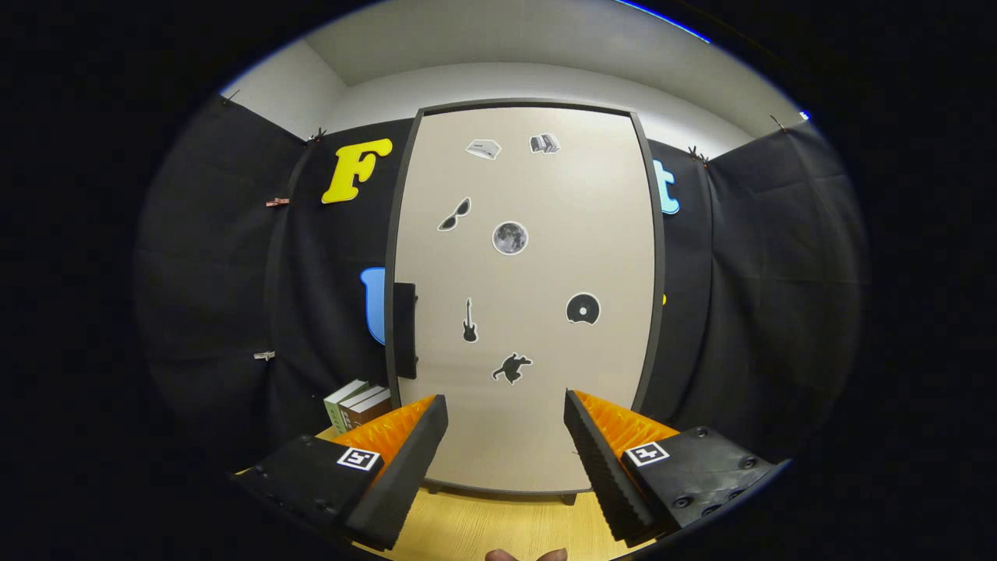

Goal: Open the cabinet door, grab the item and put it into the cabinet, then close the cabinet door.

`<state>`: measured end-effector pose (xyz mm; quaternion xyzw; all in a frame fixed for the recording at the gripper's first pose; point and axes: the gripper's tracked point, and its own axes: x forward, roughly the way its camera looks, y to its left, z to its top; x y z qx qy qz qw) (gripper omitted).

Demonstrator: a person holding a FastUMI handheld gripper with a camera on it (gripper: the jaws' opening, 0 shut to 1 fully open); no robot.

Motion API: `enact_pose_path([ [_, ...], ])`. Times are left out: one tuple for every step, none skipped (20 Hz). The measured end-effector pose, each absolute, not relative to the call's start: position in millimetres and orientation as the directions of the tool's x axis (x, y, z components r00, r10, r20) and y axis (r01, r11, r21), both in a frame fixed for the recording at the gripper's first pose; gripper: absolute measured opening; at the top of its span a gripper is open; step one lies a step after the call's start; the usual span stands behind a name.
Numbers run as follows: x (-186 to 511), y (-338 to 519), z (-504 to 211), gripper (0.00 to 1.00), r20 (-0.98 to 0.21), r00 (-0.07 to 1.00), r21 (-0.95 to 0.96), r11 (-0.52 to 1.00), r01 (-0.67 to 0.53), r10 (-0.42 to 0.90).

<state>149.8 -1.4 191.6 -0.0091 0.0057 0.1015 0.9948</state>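
A tall cabinet stands straight ahead with its beige door (pixel 537 351) closed flat against a dark frame. Several small stickers dot the door. A dark vertical handle (pixel 404 330) sits on the door's left edge at mid height. Some books (pixel 357 404) stand upright on the table just left of the cabinet's base, partly hidden behind my left finger. My gripper (pixel 506 413) is open, its two fingers spread wide with nothing between them, a short way back from the lower part of the door.
The cabinet rests on a light wooden table (pixel 498 526) that runs under my fingers. Black cloth walls close in on both sides. A fingertip of the person's hand (pixel 526 555) peeks in below the fingers.
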Motion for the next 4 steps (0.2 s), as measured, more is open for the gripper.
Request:
enact_pose_path([
  [150.0, -1.0, 190.9, 0.98, -0.014, 0.979, -0.020, 0.979, -0.204, 0.204],
  [151.0, -1.0, 190.3, 0.98, -0.014, 0.978, -0.021, 0.978, -0.207, 0.207],
  [151.0, -0.6, 189.7, 0.98, -0.015, 0.977, -0.021, 0.977, -0.211, 0.210],
  [151.8, -1.6, 189.5, 0.98, -0.015, 0.977, -0.020, 0.977, -0.211, 0.211],
])
